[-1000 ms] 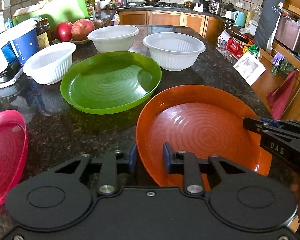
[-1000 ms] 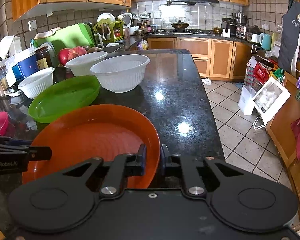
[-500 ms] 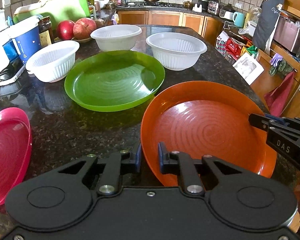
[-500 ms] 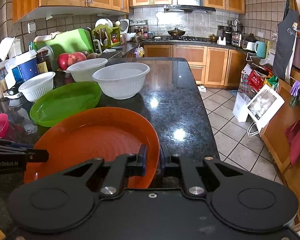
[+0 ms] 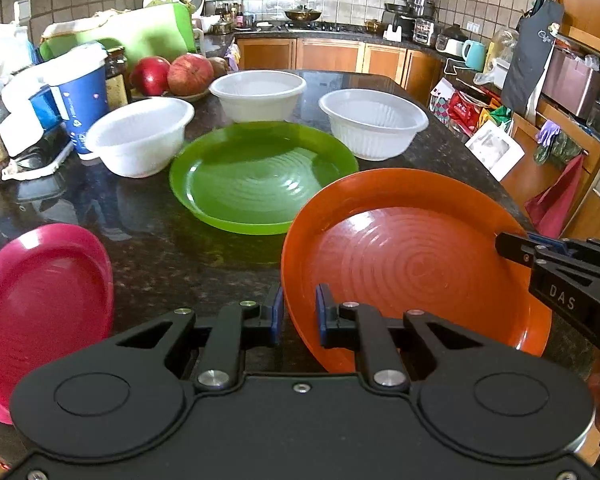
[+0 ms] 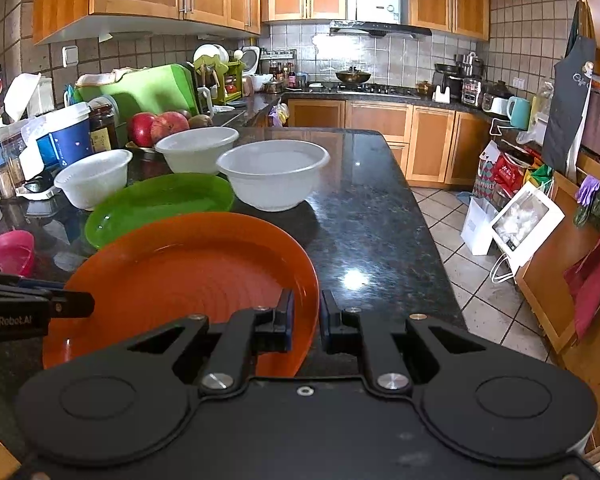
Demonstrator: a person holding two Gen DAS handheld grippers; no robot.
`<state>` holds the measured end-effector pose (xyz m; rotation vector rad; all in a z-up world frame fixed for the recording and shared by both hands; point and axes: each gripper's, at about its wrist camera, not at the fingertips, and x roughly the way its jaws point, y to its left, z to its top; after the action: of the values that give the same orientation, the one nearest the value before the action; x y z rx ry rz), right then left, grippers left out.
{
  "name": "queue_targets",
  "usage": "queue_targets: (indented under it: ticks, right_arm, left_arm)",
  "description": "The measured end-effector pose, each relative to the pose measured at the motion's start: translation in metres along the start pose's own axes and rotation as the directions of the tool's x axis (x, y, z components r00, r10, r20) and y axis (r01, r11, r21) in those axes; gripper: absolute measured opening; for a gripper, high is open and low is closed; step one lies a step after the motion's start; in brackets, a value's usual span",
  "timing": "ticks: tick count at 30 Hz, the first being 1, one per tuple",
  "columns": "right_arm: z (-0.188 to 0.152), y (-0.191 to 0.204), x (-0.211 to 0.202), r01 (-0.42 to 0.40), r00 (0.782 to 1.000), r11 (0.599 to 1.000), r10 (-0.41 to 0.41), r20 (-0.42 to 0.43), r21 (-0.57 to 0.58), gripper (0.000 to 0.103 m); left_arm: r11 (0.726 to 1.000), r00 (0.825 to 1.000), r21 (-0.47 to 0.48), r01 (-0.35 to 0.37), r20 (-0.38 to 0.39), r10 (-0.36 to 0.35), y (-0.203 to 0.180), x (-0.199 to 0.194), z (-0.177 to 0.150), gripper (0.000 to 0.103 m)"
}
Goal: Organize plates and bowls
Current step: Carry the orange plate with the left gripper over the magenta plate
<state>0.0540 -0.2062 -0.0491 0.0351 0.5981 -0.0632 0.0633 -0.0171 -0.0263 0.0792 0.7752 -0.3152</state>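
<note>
Both grippers are clamped on the orange plate (image 5: 412, 264): your left gripper (image 5: 298, 314) pinches its near-left rim, your right gripper (image 6: 306, 322) its right rim, jaws narrow on the edge. You've got it tilted above the speckled granite counter (image 5: 172, 248). It's glossy plastic with ringed ridges, like the green plate (image 5: 260, 176) beyond. Three ribbed white bowls (image 5: 374, 128) sit behind; a pink plate (image 5: 40, 304) lies left.

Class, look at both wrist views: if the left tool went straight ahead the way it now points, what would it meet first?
The left tool already clamps the orange plate at its rim. Straight on, the green plate probably comes next; depth is uncertain.
</note>
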Motion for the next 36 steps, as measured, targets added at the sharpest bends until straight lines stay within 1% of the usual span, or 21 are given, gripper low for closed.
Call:
queue_targets:
  ticks: [7, 15, 27, 31, 36]
  right_arm:
    - [0.006, 0.027, -0.012, -0.005, 1.000, 1.000, 0.005, 0.025, 0.004, 0.015]
    - [0.013, 0.072, -0.019, -0.034, 0.999, 0.999, 0.034, 0.035, -0.006, 0.015]
    - [0.023, 0.163, -0.018, -0.102, 0.994, 0.994, 0.104, 0.039, -0.045, 0.015]
    - [0.023, 0.194, -0.015, -0.124, 0.992, 0.991, 0.126, 0.032, -0.057, 0.015]
    - [0.020, 0.223, -0.011, -0.144, 0.989, 0.988, 0.146, 0.019, -0.064, 0.015]
  left_arm:
    - [1.000, 1.000, 0.005, -0.004, 0.024, 0.004, 0.027, -0.015, 0.001, 0.022]
    - [0.999, 0.998, -0.005, -0.036, 0.042, 0.036, 0.070, -0.031, -0.001, 0.022]
    - [0.994, 0.993, -0.036, -0.102, 0.061, 0.104, 0.148, -0.053, -0.011, 0.022]
    - [0.992, 0.991, -0.044, -0.118, 0.056, 0.120, 0.174, -0.058, -0.016, 0.022]
    - [0.990, 0.990, -0.041, -0.133, 0.047, 0.135, 0.201, -0.062, -0.022, 0.022]
